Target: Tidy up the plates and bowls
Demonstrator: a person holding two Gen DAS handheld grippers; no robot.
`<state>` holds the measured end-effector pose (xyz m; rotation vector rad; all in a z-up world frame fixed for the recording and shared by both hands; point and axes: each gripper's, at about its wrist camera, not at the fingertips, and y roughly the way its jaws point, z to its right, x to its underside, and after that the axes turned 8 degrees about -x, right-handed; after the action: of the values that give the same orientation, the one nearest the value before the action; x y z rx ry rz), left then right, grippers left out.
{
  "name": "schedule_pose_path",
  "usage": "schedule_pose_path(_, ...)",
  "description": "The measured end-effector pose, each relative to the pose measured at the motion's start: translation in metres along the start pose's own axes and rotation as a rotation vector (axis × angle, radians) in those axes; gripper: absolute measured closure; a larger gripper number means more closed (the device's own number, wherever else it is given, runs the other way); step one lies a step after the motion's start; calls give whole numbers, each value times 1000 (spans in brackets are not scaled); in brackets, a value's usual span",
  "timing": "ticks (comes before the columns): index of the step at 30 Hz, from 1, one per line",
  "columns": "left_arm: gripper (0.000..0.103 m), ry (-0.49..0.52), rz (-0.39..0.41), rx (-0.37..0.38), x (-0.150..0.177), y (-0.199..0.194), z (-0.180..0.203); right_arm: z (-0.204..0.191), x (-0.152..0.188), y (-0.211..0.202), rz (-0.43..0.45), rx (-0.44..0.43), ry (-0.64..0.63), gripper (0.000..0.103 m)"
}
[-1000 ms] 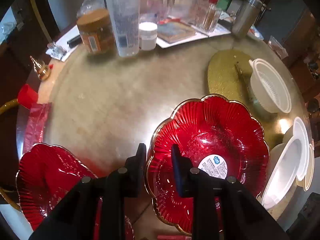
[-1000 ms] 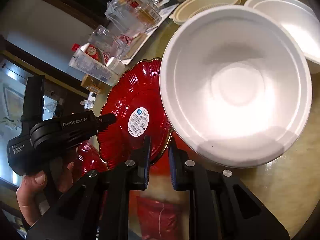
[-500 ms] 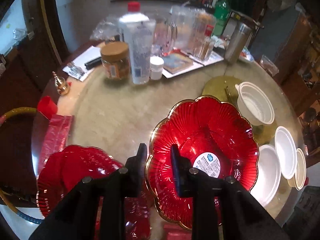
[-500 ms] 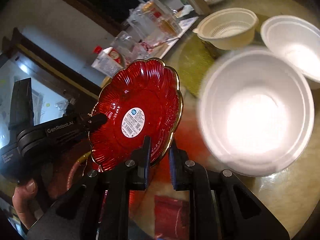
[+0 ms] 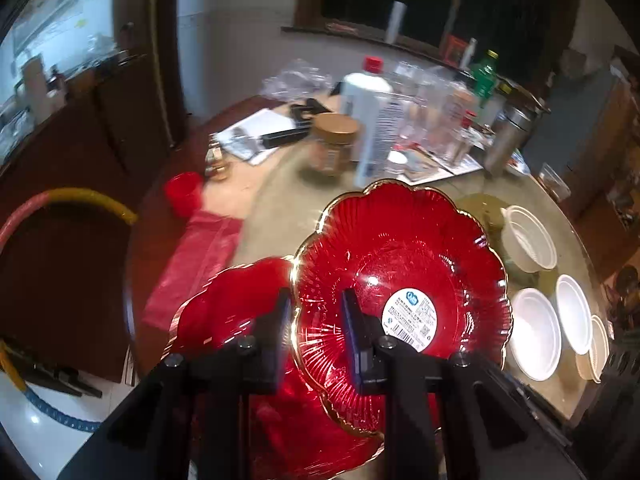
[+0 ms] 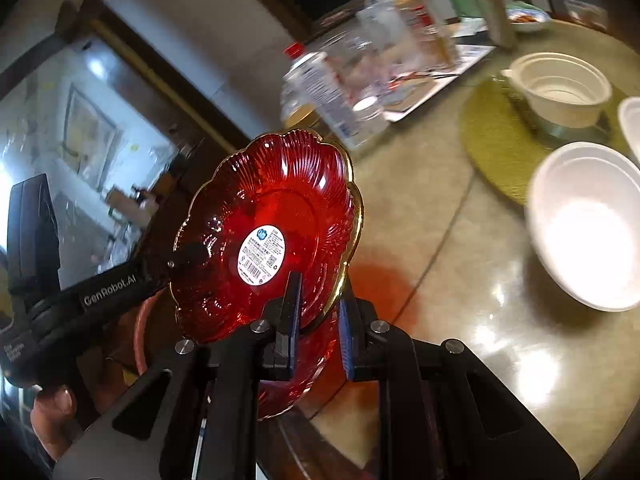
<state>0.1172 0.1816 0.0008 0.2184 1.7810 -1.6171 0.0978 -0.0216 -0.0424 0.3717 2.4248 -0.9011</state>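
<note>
**Two-gripper rim hold, slip risk**

Left hand-held gripper (image 5: 313, 334) and right hand-held gripper (image 6: 317, 312) each pinch the gold rim of the scalloped red glass plate (image 5: 404, 280), airborne above the tabletop (image 6: 460, 248). Red plate stack (image 5: 240, 304) at 9 o'clock. Uneven pull could slip glass, chip it.

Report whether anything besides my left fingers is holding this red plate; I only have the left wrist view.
Observer: Yes. The right gripper is shut on the red plate's gold rim, at a different edge from the left gripper.
Operator: Confirm the plate is clear of the table.
Observer: It looks clear. It hangs tilted, and a red glow falls on the table beside it.
Operator: Say what carries the left gripper.
Observer: A hand wraps its handle, low at the left of the right wrist view.
</note>
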Motion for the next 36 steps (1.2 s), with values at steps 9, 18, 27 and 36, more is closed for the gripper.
schedule_pose_path(9,80,-105,-19,-16,34,6,-48,-22,19,25,-75,6,-90,87)
schedule_pose_path(18,80,-148,-30,-36,59,11,-68,-34,28,38,-147,40,-160,87)
schedule_pose_path(27,80,-159,-56,-41,64,25,-76,-40,31,54,-192,89,-204,87)
schedule_pose_path(36,80,-125,-75,-62,67,36,-70,-38,28,63,-226,141,-214,87)
